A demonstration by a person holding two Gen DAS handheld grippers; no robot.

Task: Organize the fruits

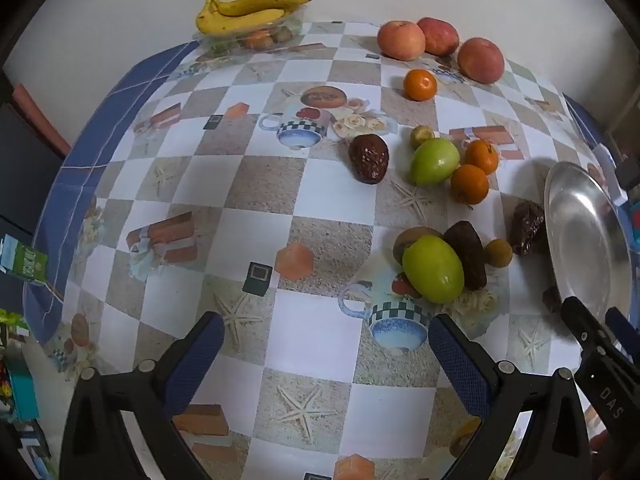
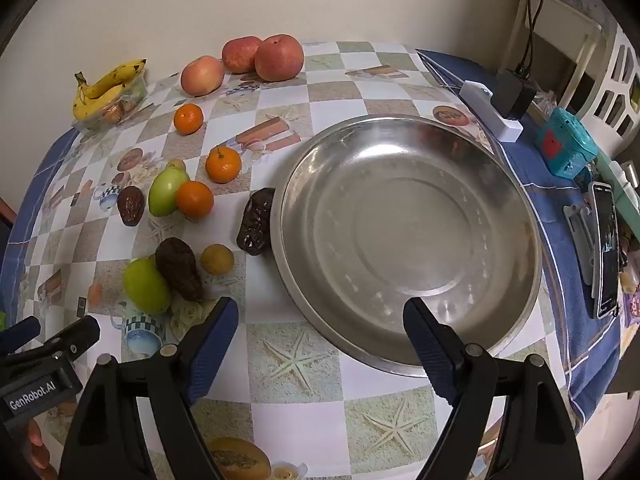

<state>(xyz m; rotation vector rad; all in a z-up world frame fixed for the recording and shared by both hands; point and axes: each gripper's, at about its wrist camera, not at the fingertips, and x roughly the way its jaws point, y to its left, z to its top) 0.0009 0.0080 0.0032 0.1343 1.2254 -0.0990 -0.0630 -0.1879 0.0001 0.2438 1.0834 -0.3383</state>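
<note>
Fruit lies scattered on a checked tablecloth. Three apples [image 1: 438, 46] sit at the far edge, and bananas [image 1: 244, 10] rest on a clear tray. Three tangerines [image 1: 470, 183], two green fruits [image 1: 433, 269], dark avocados [image 1: 368, 158] and small brown fruits [image 1: 498, 253] lie mid-table. An empty steel bowl [image 2: 408, 236] stands at the right. My left gripper [image 1: 326, 338] is open and empty above the cloth, just short of the near green fruit. My right gripper [image 2: 320, 322] is open and empty at the bowl's near rim. A dark fruit [image 2: 256, 220] touches the bowl's left side.
A phone [image 2: 604, 248], a teal box [image 2: 566, 148], and a white power strip with a black adapter [image 2: 500, 108] lie right of the bowl on the blue border. A green carton [image 1: 24, 260] sits off the table's left edge.
</note>
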